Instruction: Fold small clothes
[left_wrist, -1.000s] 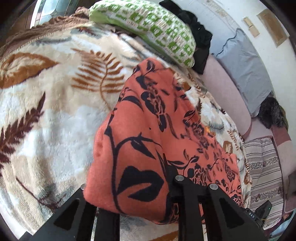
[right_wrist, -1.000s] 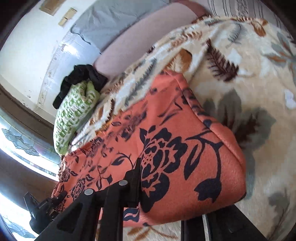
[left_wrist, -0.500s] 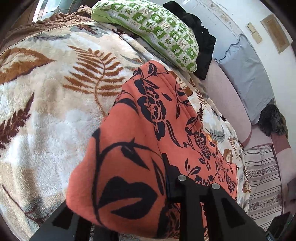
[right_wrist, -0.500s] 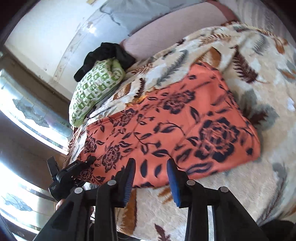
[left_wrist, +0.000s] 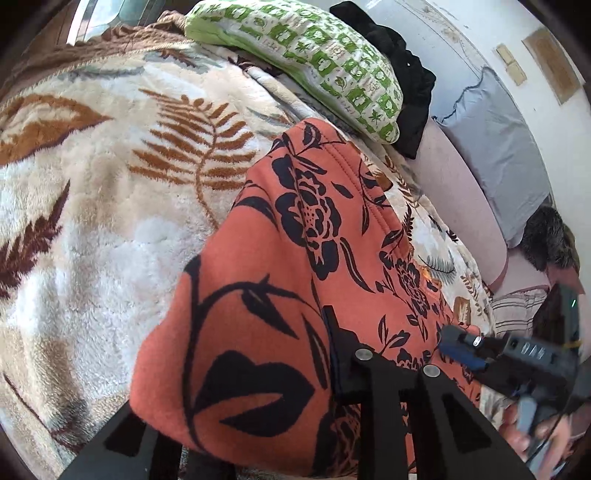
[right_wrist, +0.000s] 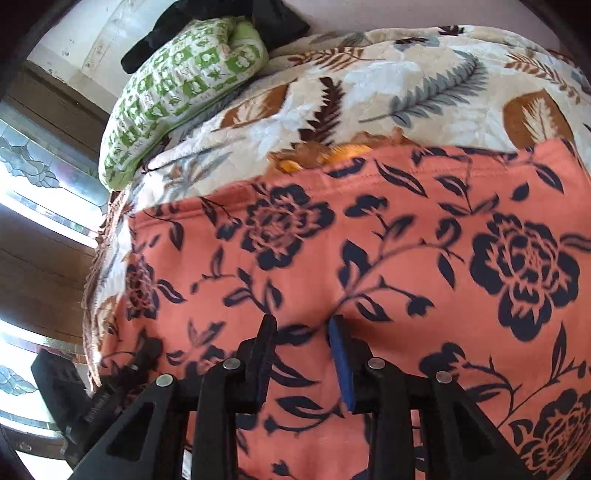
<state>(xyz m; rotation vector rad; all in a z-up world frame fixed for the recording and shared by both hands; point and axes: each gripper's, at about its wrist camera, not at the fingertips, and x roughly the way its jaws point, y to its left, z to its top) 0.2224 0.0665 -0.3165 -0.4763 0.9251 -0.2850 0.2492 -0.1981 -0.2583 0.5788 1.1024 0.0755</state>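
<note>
An orange garment with a dark floral print (left_wrist: 280, 295) lies spread on a cream leaf-patterned blanket (left_wrist: 92, 221) covering the bed. The left gripper (left_wrist: 258, 424) has its jaws clamped on a fold of the garment at its near corner, the cloth bunched over the left finger and hiding it. The right gripper (right_wrist: 303, 350) hovers over the middle of the near edge of the garment with its jaws apart, having just opened and then closed slightly; cloth shows behind the gap but nothing is pinched. In the left wrist view the right gripper appears low at the right, blurred. A green-and-white patterned pillow (right_wrist: 177, 92) sits at the head of the bed, with black clothing (left_wrist: 402, 74) just behind it.
</note>
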